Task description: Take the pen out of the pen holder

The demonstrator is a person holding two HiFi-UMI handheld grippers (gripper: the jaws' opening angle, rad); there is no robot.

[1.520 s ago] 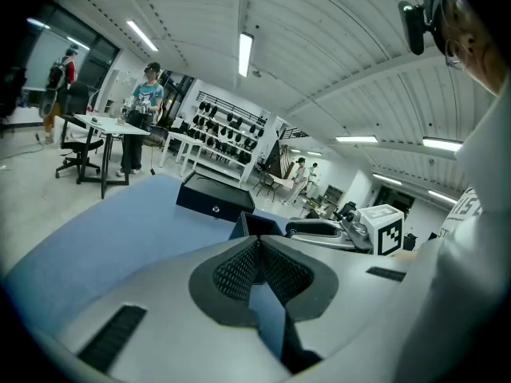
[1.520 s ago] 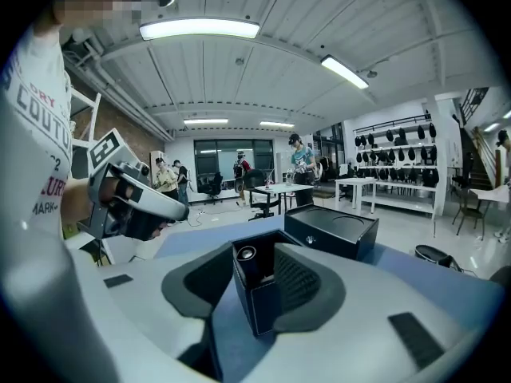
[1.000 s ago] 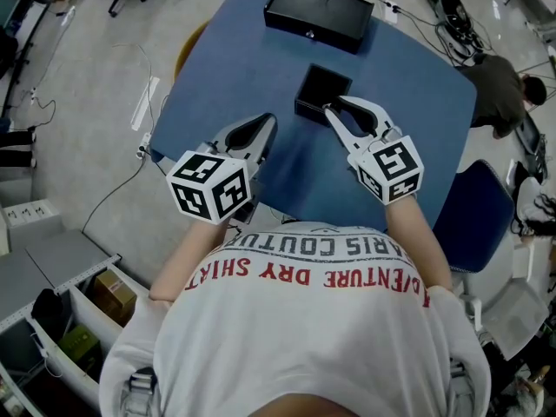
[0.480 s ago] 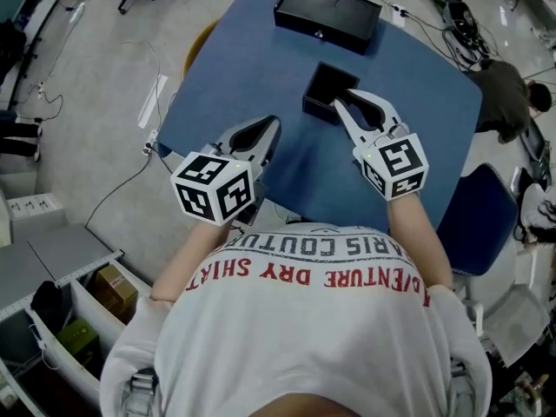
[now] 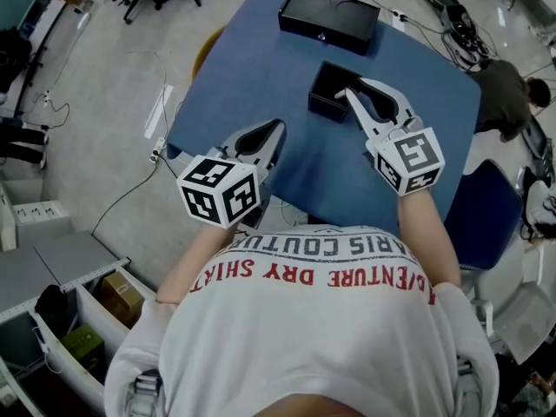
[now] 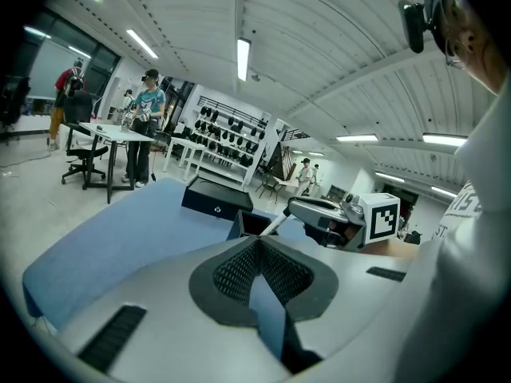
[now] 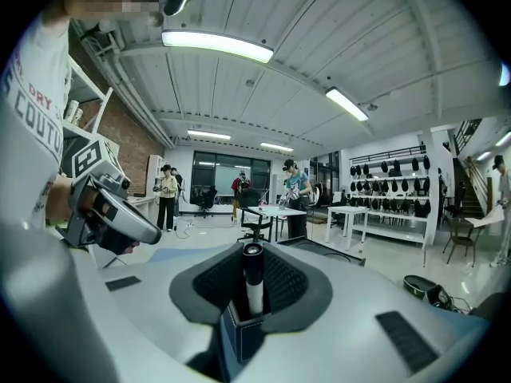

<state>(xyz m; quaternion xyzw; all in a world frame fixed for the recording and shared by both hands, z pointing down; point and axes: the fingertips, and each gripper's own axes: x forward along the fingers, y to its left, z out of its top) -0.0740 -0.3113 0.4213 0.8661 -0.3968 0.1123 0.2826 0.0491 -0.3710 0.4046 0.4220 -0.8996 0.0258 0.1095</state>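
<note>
A square black pen holder (image 5: 320,102) stands on the blue table (image 5: 252,68). My right gripper (image 5: 345,94) reaches over its near right corner and is shut on a pen. In the right gripper view the pen (image 7: 254,294), white with a black cap, stands upright between the pads (image 7: 281,282), its lower end still inside the holder (image 7: 239,337). From the left gripper view the pen (image 6: 275,223) slants from the right gripper's tip down into the holder (image 6: 246,225). My left gripper (image 5: 277,127) hovers at the table's near left, shut and holding nothing.
A flat black case (image 5: 328,16) lies at the table's far edge. A blue chair (image 5: 478,220) stands to the right of the table, with a seated person (image 5: 508,85) beyond it. Cables and shelving (image 5: 61,311) cover the floor on the left.
My right gripper has risen a little with the pen in its grip, drawing it partway up out of the holder. The left gripper has stayed where it was.
</note>
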